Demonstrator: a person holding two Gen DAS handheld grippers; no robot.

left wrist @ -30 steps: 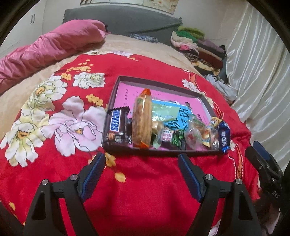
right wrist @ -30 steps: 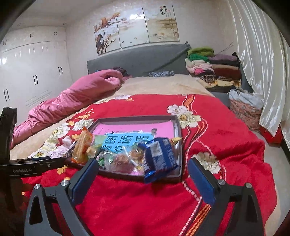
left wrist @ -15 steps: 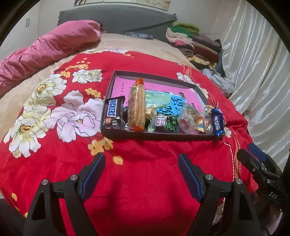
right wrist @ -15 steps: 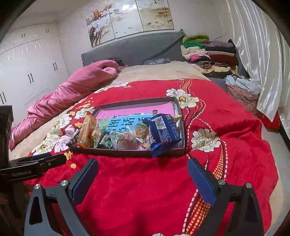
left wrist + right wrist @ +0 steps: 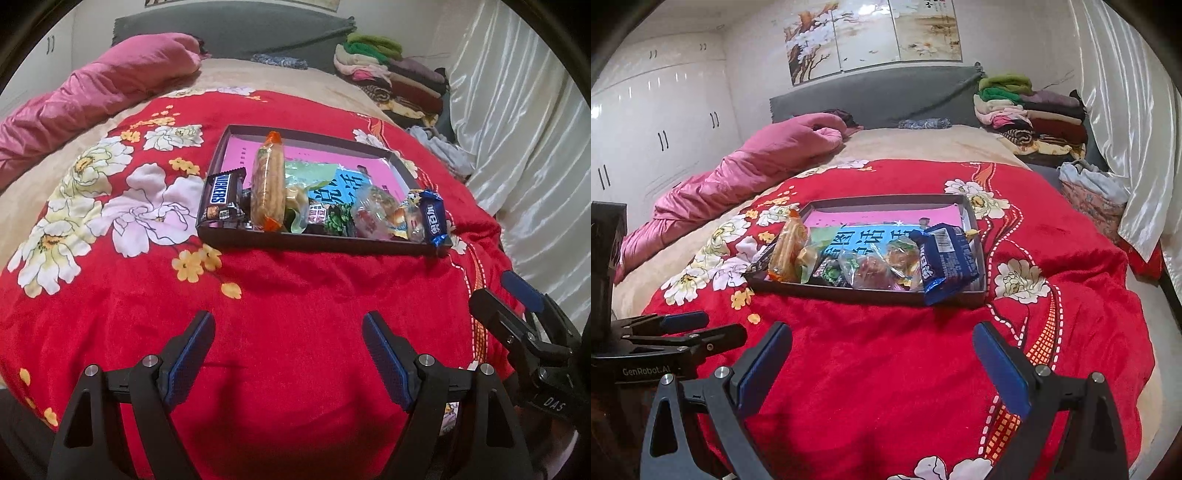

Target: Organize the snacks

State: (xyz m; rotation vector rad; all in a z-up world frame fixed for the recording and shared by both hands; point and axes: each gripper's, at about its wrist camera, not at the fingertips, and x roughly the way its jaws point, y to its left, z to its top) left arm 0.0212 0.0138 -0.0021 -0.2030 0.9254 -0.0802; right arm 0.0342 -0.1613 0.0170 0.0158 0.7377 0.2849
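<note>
A dark shallow tray [image 5: 317, 245] [image 5: 857, 293] lies on the red floral blanket and holds several snacks. A Snickers bar [image 5: 222, 189] sits at its left end, beside a long orange biscuit pack [image 5: 268, 182] [image 5: 786, 249]. A blue wrapped pack [image 5: 433, 218] [image 5: 945, 258] overhangs the right front edge. Small green and clear packets [image 5: 369, 208] lie between them. My left gripper [image 5: 288, 343] hangs open over bare blanket, well short of the tray. My right gripper [image 5: 882, 354] is open too, nothing between its fingers, also short of the tray.
The red blanket [image 5: 280, 295] covers a bed. A pink quilt [image 5: 746, 170] lies at the left. Folded clothes [image 5: 1027, 110] are stacked at the back right by a white curtain [image 5: 1126, 110]. A white wardrobe [image 5: 657, 122] stands at the left.
Both grippers have drawn back from the tray, which now looks smaller and farther up in both views. Both stay open and empty.
</note>
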